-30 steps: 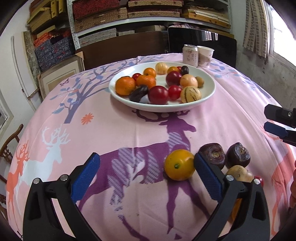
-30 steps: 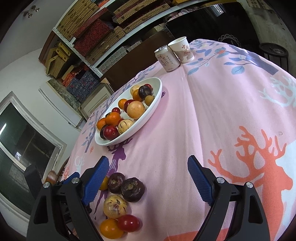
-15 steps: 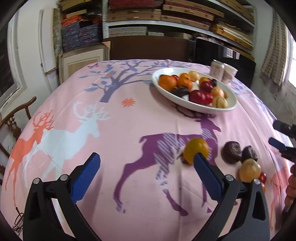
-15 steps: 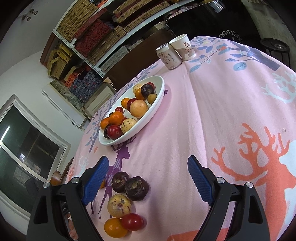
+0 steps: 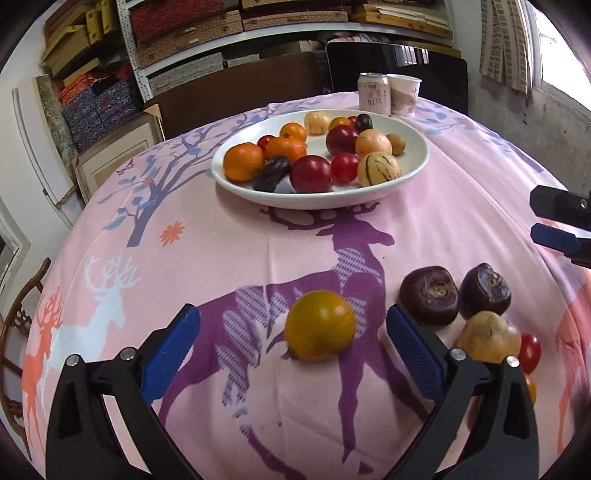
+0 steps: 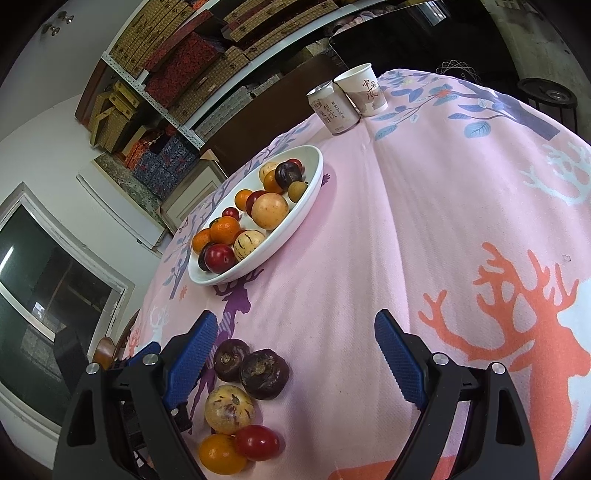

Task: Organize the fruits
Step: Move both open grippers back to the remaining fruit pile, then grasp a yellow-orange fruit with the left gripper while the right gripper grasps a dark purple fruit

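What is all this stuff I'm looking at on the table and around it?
Plate: one, white, far middle of the table, heaped with orange, red, dark purple and pale striped fruit.
Yellow-orange fruit: one, loose on the cloth, between the left gripper's fingers, untouched.
Dark purple fruits: two, side by side on the cloth.
Pale striped fruit: one, beside them.
Red fruit: one, small, nearest edge.
Orange fruit: one, touching the red one.
Can: one, whitish, behind the plate.
Paper cup: one, white, next to the can.
Tablecloth: pink, deer print.
Shelves: stacked boxes, back wall.
Left gripper: black, blue pads, open.
Right gripper: same, open, empty.
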A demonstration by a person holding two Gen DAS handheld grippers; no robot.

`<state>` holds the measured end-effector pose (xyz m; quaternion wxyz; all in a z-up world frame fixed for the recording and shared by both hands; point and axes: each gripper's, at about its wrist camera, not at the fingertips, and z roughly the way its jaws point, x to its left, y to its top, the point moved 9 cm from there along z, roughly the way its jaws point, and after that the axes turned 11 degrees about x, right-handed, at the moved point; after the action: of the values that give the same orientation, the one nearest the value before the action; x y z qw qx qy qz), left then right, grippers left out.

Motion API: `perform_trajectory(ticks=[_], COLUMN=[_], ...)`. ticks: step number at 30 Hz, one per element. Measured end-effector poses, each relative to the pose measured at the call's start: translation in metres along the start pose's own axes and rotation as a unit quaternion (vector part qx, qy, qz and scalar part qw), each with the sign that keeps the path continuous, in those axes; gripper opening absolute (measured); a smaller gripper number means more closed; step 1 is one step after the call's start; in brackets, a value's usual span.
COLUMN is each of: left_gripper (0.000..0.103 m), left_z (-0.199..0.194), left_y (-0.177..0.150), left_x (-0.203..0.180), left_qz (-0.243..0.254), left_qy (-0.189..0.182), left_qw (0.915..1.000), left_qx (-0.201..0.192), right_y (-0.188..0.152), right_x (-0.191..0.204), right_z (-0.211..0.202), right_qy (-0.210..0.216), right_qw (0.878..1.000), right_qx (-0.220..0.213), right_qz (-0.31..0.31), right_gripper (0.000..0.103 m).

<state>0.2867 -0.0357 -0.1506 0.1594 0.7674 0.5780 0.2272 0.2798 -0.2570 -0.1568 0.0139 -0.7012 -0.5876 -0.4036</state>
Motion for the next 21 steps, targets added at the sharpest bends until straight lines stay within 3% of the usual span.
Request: perform_trajectory(ticks=[8,12,17,19,21], left_gripper=[0.097,0.075,0.072,0.073,0.074], left_z=[-0.006,-0.001,0.000,0.002,0.005], left_y=[-0.008,-0.008,-0.010,-0.011,-0.013], left_x=[0.012,0.003,0.004,0.006,0.006], left_qz=[-0.046,-0.029,-0.035,-0.042,-0.046], left_qy=[-0.069,-0.085,-0.085,-0.089,-0.093], left_qw=[0.9966,0.9959,0.9957,0.9951,0.9943], left_qx=[-0.005,0.006,0.010,0.014,0.025], right_y=[-0.001,-0.002,-0.013,-0.021,-0.028], right_x=[0.001,0.002,0.014,0.021,0.028], right_z=[0.002,0.003,0.016,0.024,0.031], right_qy=[0.000,-0.001,-0.010,-0.006,0.000], right_qw=[1.000,1.000,0.998,0.996,0.993], right_qx=[0.002,0.004,0.041,0.067,0.088], right_qz=[-0.002,-0.006,-0.045,-0.065,-0.079], right_gripper=[0.088,0.088,0.088,0.082,0.069])
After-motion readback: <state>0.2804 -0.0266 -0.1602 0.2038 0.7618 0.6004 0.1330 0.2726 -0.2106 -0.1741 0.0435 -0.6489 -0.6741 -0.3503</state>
